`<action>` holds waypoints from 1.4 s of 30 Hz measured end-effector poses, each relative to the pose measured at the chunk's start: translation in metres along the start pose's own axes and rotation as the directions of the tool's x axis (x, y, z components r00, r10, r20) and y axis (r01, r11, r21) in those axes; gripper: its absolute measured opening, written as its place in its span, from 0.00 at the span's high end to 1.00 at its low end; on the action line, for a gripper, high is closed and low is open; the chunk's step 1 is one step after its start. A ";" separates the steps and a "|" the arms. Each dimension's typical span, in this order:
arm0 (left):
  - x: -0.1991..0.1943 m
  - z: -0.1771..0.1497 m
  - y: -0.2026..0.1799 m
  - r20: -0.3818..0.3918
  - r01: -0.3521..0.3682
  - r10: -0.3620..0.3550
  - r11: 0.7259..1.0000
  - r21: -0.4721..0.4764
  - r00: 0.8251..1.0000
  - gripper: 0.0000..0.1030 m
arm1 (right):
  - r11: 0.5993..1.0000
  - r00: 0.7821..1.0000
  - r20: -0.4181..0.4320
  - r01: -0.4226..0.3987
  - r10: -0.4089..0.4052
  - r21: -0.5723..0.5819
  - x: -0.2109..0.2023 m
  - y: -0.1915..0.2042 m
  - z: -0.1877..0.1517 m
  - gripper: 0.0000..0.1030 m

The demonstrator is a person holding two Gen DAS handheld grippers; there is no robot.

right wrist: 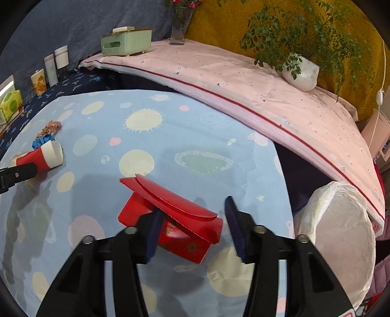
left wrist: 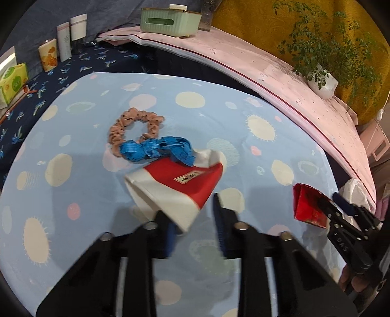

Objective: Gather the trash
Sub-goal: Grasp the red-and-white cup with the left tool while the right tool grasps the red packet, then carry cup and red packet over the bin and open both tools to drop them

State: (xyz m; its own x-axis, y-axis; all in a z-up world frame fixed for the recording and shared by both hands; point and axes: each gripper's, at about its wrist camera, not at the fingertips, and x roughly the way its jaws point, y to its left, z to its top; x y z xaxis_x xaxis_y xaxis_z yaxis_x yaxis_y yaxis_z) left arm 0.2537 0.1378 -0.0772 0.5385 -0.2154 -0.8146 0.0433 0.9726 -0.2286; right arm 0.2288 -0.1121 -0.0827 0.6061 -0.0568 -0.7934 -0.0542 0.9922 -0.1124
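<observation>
A crushed red and white paper cup (left wrist: 175, 187) lies on the blue spotted cloth (left wrist: 73, 122). My left gripper (left wrist: 192, 214) is open, its fingers on either side of the cup's near end; the cup also shows in the right wrist view (right wrist: 46, 156). A red paper envelope box (right wrist: 175, 219) lies between the open fingers of my right gripper (right wrist: 195, 219); it also shows in the left wrist view (left wrist: 307, 204). A white trash bag (right wrist: 336, 234) sits at the right edge of the table.
A pink scrunchie (left wrist: 134, 129) and a blue strap (left wrist: 158, 151) lie just behind the cup. A pink-covered ledge (left wrist: 268, 73) holds a green tissue box (left wrist: 170, 19) and a potted plant (left wrist: 321, 83). Bottles and a cup (left wrist: 48, 54) stand at the far left.
</observation>
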 end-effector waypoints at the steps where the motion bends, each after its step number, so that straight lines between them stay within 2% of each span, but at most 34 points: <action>1: 0.000 0.000 -0.002 -0.003 0.008 -0.008 1.000 -0.005 1.000 0.84 | 1.000 1.000 -0.005 -0.001 0.001 -0.003 0.002 0.001 0.000 0.83; 2: -0.001 0.000 -0.005 -0.001 0.013 -0.013 1.000 -0.007 1.000 0.87 | 1.000 1.000 -0.005 0.000 0.000 -0.006 0.003 0.002 0.000 0.88; 7: -0.012 -0.001 -0.022 0.016 0.031 -0.032 0.999 0.006 0.999 0.96 | 1.000 1.000 0.014 -0.023 0.023 0.001 -0.010 0.000 -0.002 0.99; 14: -0.036 0.000 -0.062 0.045 0.077 -0.080 0.995 0.058 0.996 0.98 | 0.998 0.997 0.061 -0.044 0.041 0.042 -0.039 -0.014 -0.003 1.00; 23: -0.078 -0.002 -0.134 0.094 0.141 -0.156 0.979 0.150 0.983 0.98 | 0.993 0.989 0.143 -0.050 0.034 0.111 -0.097 -0.052 -0.005 0.99; 33: -0.114 -0.016 -0.223 0.117 0.200 -0.241 0.937 0.285 0.963 0.98 | 0.974 0.977 0.213 -0.040 -0.009 0.225 -0.149 -0.118 -0.022 0.99; 42: -0.123 -0.040 -0.293 0.084 0.246 -0.300 0.888 0.389 0.950 0.98 | 0.944 0.968 0.237 -0.007 -0.075 0.330 -0.180 -0.182 -0.049 0.99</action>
State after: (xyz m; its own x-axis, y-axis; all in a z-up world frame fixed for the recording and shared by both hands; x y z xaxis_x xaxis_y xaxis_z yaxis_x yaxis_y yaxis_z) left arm 0.1416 -0.1243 0.0687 0.5698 -0.4891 -0.6604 0.4978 0.8448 -0.1962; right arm 0.0910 -0.2880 0.0514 0.7795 -0.1035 -0.6178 0.2060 0.9737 0.0968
